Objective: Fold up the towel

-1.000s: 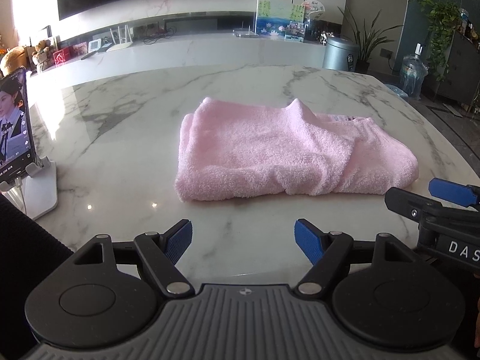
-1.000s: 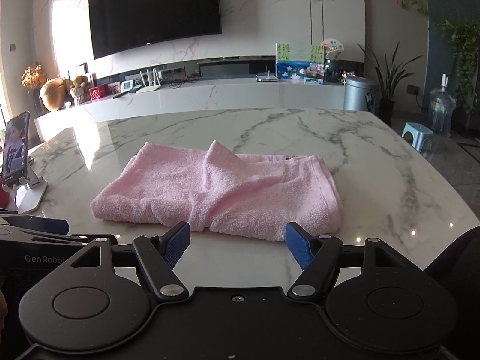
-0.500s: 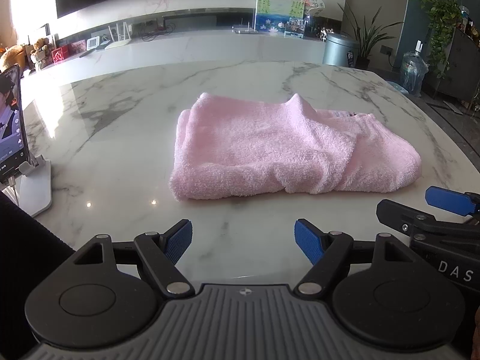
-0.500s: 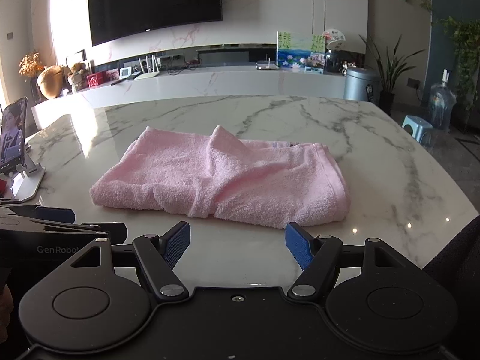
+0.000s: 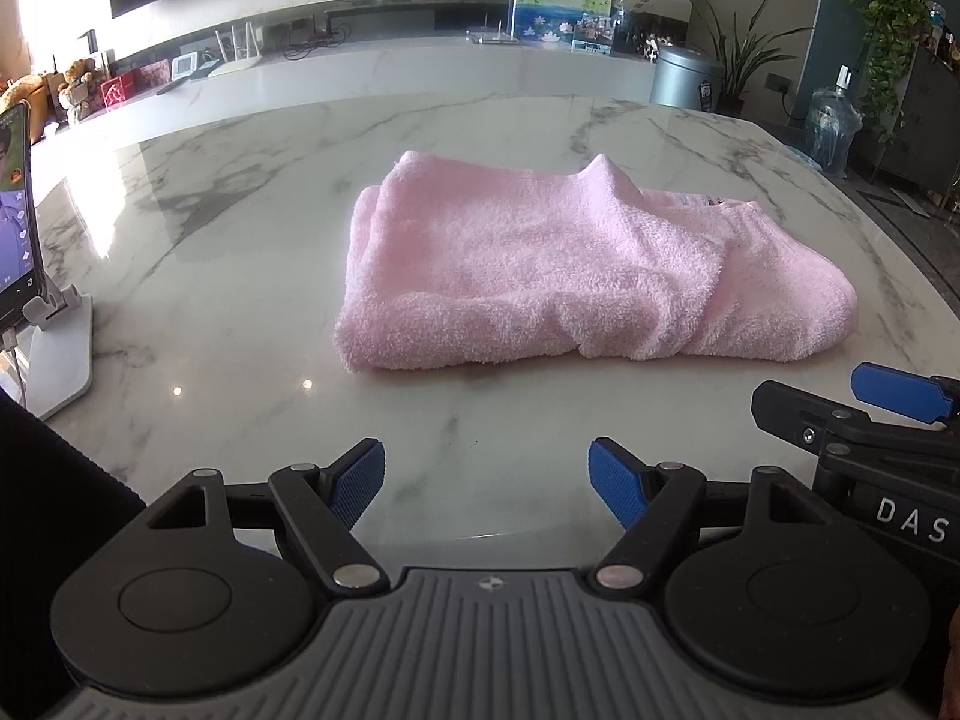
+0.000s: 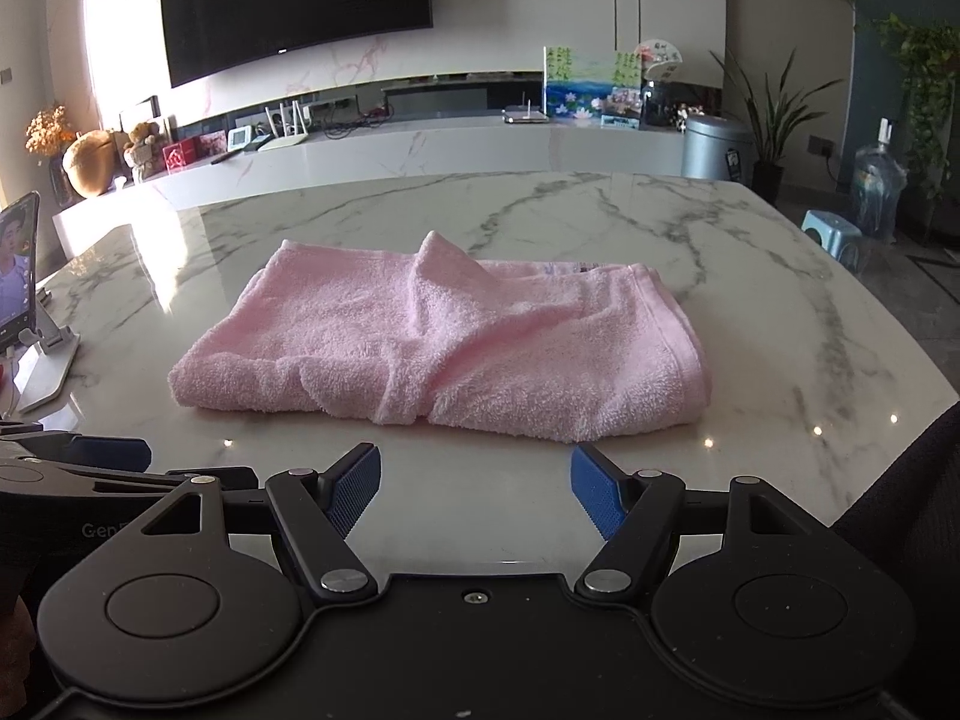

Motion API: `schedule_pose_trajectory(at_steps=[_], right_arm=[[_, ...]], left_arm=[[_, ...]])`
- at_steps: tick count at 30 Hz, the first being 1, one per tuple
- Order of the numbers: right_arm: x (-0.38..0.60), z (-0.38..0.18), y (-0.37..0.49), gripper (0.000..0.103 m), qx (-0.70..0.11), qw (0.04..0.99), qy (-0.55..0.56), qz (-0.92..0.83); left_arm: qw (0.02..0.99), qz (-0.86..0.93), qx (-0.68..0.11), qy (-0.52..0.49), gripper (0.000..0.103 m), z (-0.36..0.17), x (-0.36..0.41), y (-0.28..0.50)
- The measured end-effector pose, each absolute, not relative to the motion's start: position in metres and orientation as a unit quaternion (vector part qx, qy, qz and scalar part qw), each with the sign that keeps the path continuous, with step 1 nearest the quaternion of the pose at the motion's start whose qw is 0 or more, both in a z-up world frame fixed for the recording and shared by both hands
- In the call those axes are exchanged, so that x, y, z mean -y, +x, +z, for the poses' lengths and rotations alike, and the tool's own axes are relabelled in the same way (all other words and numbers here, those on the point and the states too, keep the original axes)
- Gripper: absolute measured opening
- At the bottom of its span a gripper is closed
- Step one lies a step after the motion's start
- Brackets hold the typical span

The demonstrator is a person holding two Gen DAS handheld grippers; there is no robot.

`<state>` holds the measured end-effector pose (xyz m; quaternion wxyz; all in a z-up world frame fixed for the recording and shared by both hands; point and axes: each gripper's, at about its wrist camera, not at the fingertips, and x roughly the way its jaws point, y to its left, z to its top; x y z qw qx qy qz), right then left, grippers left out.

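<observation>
- Nearest the cameras, the left gripper and the right gripper hang side by side over the table's near edge, jaws spread wide with nothing between them.
- Just beyond, a pink towel, loosely folded and rumpled, lies mid-way across the marble table.
- A phone on a stand sits at the left edge.
- Behind, a wall-mounted television.

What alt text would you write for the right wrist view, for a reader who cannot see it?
A pink towel, loosely folded and rumpled, lies on a white marble table just beyond the open, empty right gripper. A phone on a stand sits at the table's left edge.
</observation>
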<state>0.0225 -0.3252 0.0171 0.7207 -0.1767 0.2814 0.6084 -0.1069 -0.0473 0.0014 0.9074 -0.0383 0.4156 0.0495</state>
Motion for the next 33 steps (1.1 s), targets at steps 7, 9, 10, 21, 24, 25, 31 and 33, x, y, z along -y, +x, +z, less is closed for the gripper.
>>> schedule_pose_trajectory(at_steps=[7, 9, 10, 21, 24, 25, 31, 33], right_arm=[[0.3230, 0.0143, 0.0252, 0.069, -0.289, 0.719, -0.174, 0.608], [0.3229, 0.0142, 0.0260, 0.069, -0.290, 0.718, -0.173, 0.608], [0.3227, 0.0139, 0.0263, 0.069, -0.291, 0.718, -0.173, 0.608], [0.3212, 0.0119, 0.0270, 0.069, -0.296, 0.717, -0.178, 0.606], [0.3212, 0.0112, 0.0282, 0.069, -0.298, 0.717, -0.177, 0.605], [0.3211, 0.0111, 0.0286, 0.069, -0.299, 0.717, -0.176, 0.605], [0.3205, 0.0108, 0.0289, 0.069, -0.300, 0.716, -0.177, 0.605], [0.3199, 0.0104, 0.0292, 0.069, -0.301, 0.716, -0.177, 0.604]], left_arm=[[0.904, 0.047, -0.422, -0.049, 0.074, -0.0030, 0.0434, -0.1041], [0.903, 0.046, -0.423, -0.057, 0.074, -0.0041, 0.0414, -0.1039], [0.903, 0.047, -0.424, -0.059, 0.074, -0.0045, 0.0410, -0.1038], [0.906, 0.055, -0.417, -0.051, 0.074, -0.0046, 0.0423, -0.1052], [0.906, 0.054, -0.417, -0.050, 0.074, -0.0049, 0.0424, -0.1049], [0.906, 0.054, -0.417, -0.050, 0.074, -0.0049, 0.0425, -0.1048], [0.907, 0.056, -0.416, -0.044, 0.074, -0.0050, 0.0436, -0.1049], [0.908, 0.057, -0.414, -0.038, 0.074, -0.0054, 0.0449, -0.1050]])
